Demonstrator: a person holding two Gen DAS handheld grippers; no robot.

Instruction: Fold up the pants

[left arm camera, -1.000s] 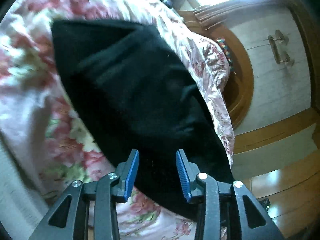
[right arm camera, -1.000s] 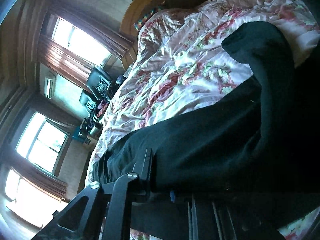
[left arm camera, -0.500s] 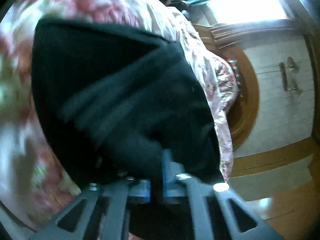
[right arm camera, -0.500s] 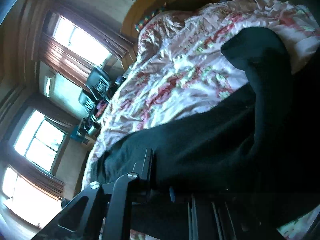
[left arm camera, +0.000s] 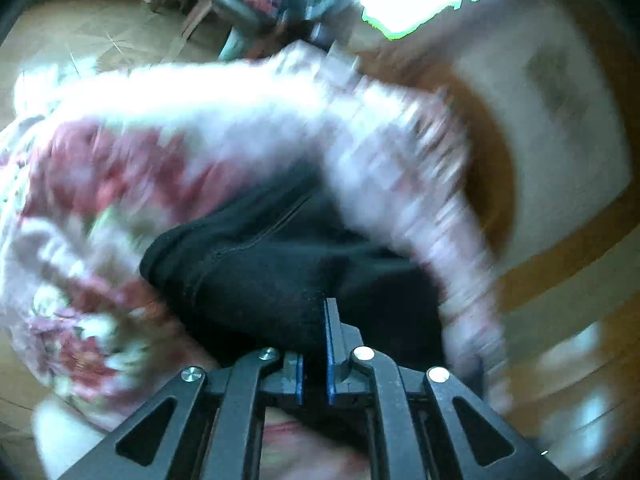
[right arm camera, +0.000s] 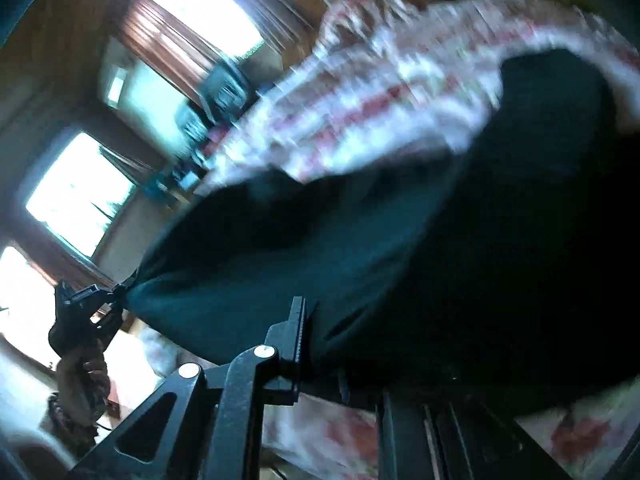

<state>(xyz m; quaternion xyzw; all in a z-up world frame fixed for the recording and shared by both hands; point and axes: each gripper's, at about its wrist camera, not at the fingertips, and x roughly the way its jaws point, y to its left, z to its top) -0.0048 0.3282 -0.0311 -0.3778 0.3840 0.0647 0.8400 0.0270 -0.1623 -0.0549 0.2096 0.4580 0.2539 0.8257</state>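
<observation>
Black pants (left arm camera: 256, 280), bunched, seam showing

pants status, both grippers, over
Left gripper clamped on pants, jaws easing open slightly. Right gripper shut on pants too. Cloth lifted off quilt. Nothing in the way.

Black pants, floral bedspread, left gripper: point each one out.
black pants (left arm camera: 256, 280), left wrist view, on the bunched fabric above the fingers.
floral bedspread (left arm camera: 80, 184), left wrist view, on a red flower patch.
left gripper (right arm camera: 120, 294), right wrist view, at its tips pinching the pants' corner.
</observation>
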